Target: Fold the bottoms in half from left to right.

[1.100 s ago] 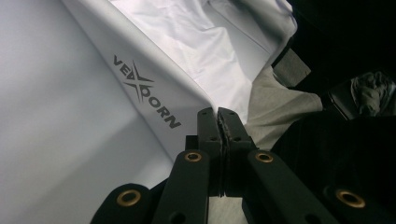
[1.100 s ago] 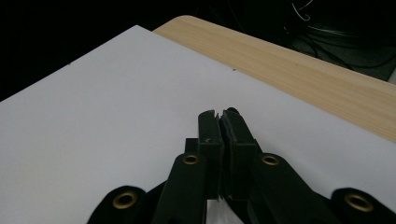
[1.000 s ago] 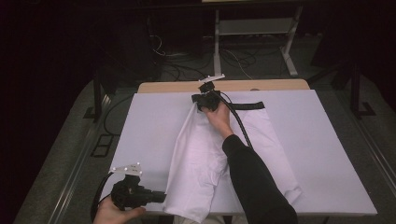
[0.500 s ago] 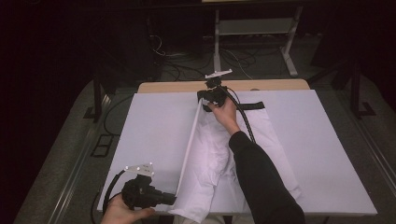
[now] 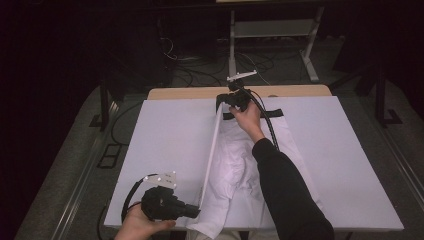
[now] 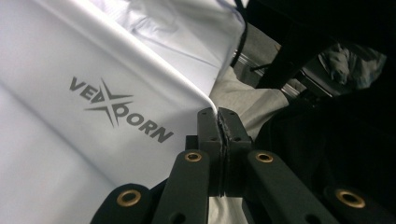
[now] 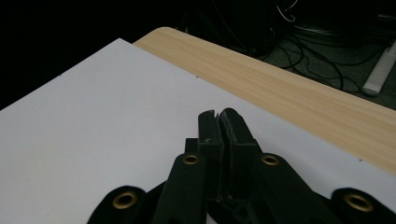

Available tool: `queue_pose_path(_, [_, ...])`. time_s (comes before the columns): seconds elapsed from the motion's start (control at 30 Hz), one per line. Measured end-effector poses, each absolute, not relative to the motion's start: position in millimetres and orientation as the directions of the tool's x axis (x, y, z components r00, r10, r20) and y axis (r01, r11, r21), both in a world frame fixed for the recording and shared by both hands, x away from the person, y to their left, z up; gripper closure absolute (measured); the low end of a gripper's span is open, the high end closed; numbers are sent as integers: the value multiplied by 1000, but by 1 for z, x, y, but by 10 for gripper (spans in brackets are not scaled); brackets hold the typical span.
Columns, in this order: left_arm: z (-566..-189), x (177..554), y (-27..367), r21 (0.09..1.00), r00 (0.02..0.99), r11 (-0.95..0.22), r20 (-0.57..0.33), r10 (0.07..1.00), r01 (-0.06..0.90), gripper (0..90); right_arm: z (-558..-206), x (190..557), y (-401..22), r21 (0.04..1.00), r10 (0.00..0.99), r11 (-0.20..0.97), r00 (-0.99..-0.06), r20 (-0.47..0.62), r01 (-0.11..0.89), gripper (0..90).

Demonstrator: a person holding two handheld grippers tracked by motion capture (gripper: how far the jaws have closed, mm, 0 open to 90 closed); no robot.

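Observation:
A white garment [image 5: 235, 165] lies lengthwise down the middle of the white-covered table [image 5: 165, 140], with a black band [image 5: 272, 113] at its far end. Its left edge is raised and drawn straight between the two grippers. My left gripper [image 5: 196, 212] is at the table's near edge, shut on the near end of that edge. In the left gripper view the closed jaws [image 6: 218, 114] meet the cloth beside a grey VEXDORN print [image 6: 119, 109]. My right gripper [image 5: 223, 103] is shut at the far end of the edge. In the right gripper view its tips [image 7: 218, 116] point over the table cover.
A bare wooden strip of the table [image 5: 190, 93] shows beyond the white cover, also seen as the wood edge [image 7: 299, 88]. The right gripper's cable [image 5: 270, 127] trails along the sleeve. Cables and a white stand [image 5: 270, 30] sit on the floor behind.
The left gripper has moved right to the garment's near end. The right gripper has moved farther away, and the garment's left edge now stands taut between them.

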State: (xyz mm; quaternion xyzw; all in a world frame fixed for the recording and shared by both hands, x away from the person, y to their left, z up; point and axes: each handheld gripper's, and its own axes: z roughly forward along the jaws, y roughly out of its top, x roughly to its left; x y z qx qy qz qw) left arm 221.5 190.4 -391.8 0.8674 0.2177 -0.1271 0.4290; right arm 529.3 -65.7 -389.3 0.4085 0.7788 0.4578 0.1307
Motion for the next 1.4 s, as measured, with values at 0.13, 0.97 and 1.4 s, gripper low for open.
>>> queue_pose_path(0.13, [-392, 222, 181, 701, 887, -546, -397, 235, 458, 878, -387, 528, -71, 816, 753, 256, -637, 167, 517, 858])
queue_pose_path(0.97, [-383, 234, 129, 726, 922, -583, -369, 117, 365, 878, -380, 521, -105, 826, 743, 247, -646, 174, 507, 858])
queue_pose_path(1.4, [-383, 237, 99, 736, 929, -594, -367, 53, 325, 878, -378, 519, -123, 827, 742, 248, -647, 172, 505, 858])
